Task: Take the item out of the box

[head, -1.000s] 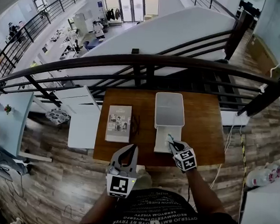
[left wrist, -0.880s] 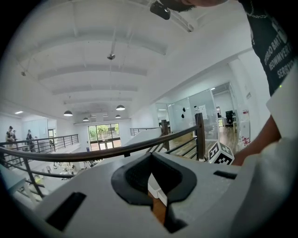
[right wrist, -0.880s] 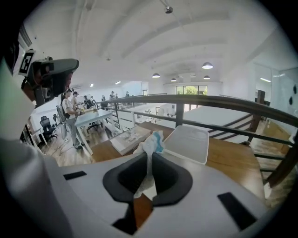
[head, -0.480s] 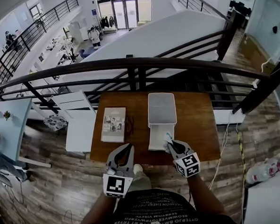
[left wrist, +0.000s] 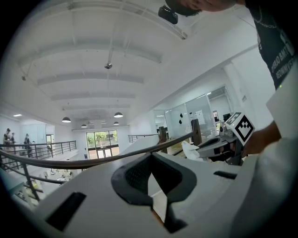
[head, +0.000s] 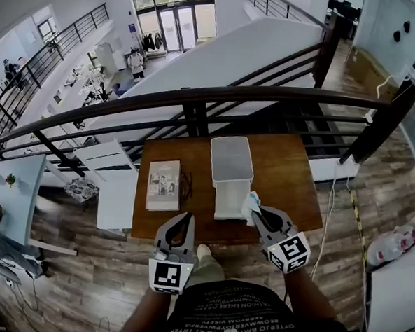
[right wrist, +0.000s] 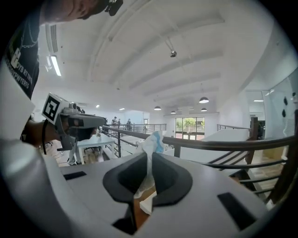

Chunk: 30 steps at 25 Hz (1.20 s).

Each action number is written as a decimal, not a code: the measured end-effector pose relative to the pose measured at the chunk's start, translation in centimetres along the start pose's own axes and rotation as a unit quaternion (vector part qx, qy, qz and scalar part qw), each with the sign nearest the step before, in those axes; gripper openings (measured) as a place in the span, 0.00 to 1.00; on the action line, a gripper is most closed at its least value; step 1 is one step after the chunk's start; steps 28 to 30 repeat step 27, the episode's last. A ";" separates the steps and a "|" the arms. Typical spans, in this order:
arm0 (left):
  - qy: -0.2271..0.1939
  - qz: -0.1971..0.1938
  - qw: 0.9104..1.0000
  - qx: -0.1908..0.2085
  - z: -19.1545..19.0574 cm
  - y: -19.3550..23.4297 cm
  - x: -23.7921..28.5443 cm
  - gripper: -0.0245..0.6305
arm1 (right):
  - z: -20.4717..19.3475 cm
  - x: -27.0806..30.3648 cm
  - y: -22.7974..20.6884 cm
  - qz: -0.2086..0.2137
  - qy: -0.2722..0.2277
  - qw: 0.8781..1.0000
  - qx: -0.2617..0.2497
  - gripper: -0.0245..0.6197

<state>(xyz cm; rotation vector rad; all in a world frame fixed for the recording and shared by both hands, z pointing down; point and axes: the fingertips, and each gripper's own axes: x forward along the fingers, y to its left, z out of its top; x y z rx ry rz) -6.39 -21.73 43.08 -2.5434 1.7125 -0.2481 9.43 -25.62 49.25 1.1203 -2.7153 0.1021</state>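
A white box (head: 231, 200) stands open on the brown table (head: 284, 175), its lid (head: 230, 158) tipped back. My right gripper (head: 256, 208) hangs above the table's front edge, just right of the box, and is shut on a small white and blue packet (head: 251, 201). In the right gripper view the packet (right wrist: 152, 139) sticks up between the jaws of the right gripper (right wrist: 150, 157). My left gripper (head: 187, 217) hovers in front of the table, left of the box, its fingertips together and nothing in them. From the left gripper view the left gripper (left wrist: 150, 160) holds nothing, and the packet (left wrist: 191, 149) shows at right.
A booklet (head: 163, 184) and a thin black cable (head: 186, 185) lie on the table's left half. A dark metal railing (head: 219, 96) runs behind the table, with a drop to a lower floor beyond. Wooden floor surrounds the table.
My right gripper has risen from the box's front with the packet in it and pulled back to the right. The left gripper has shifted a little.
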 end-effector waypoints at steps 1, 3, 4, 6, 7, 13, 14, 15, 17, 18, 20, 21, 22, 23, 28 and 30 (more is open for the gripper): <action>-0.003 -0.002 1.000 0.000 0.3 -0.4 -0.3 0.05 | 0.7 -0.8 0.1 0.000 -0.008 1.000 -0.001 0.08; -0.008 -0.005 1.000 0.002 0.7 -1.1 -0.9 0.05 | 1.9 -2.2 0.6 0.002 -0.023 1.000 -0.005 0.08; -0.010 -0.006 1.000 0.003 0.8 -1.4 -1.3 0.05 | 2.5 -2.7 0.8 0.004 -0.029 1.000 -0.008 0.07; -0.012 -0.005 1.000 0.003 0.8 -1.8 -1.9 0.05 | 3.2 -3.6 1.3 0.007 -0.039 0.999 -0.015 0.07; -0.012 -0.005 1.000 0.003 0.7 -2.0 -2.2 0.05 | 3.4 -3.9 1.4 0.007 -0.043 0.999 -0.018 0.07; -0.005 0.000 1.000 -0.001 0.4 -2.3 -3.7 0.05 | 3.8 -4.6 2.4 0.011 -0.053 0.998 -0.015 0.07; -0.004 0.000 1.000 0.002 0.5 -2.4 -3.8 0.05 | 3.9 -4.7 2.5 0.013 -0.054 0.998 -0.013 0.08; -0.002 0.000 1.000 0.007 0.6 -2.4 -3.9 0.05 | 4.0 -4.7 2.6 0.014 -0.054 0.998 -0.011 0.07; 0.003 0.000 1.000 0.009 0.6 -2.3 -4.0 0.05 | 4.0 -4.7 2.7 0.017 -0.055 0.998 -0.007 0.08; 0.008 -0.001 1.000 0.008 0.6 -2.3 -3.9 0.05 | 4.0 -4.6 2.7 0.017 -0.055 0.998 -0.005 0.07; 0.014 -0.005 1.000 0.009 0.5 -2.2 -3.5 0.05 | 3.9 -4.3 2.6 0.015 -0.053 0.998 0.000 0.07; 0.016 -0.008 1.000 0.009 0.5 -2.1 -3.2 0.05 | 3.8 -4.0 2.5 0.014 -0.052 0.999 0.002 0.07; 0.017 -0.012 1.000 0.009 0.5 -2.0 -2.8 0.05 | 3.7 -3.6 2.3 0.014 -0.050 0.999 0.003 0.07; 0.018 -0.016 1.000 0.009 0.4 -1.8 -2.3 0.05 | 3.6 -3.1 2.1 0.015 -0.049 0.999 0.002 0.08; 0.019 -0.025 0.999 0.011 0.0 -0.2 0.3 0.05 | 3.0 -0.3 0.6 0.013 -0.038 0.999 0.003 0.07; 0.019 -0.025 0.999 0.011 0.0 -0.2 0.3 0.05 | 3.0 -0.3 0.6 0.013 -0.038 0.999 0.003 0.07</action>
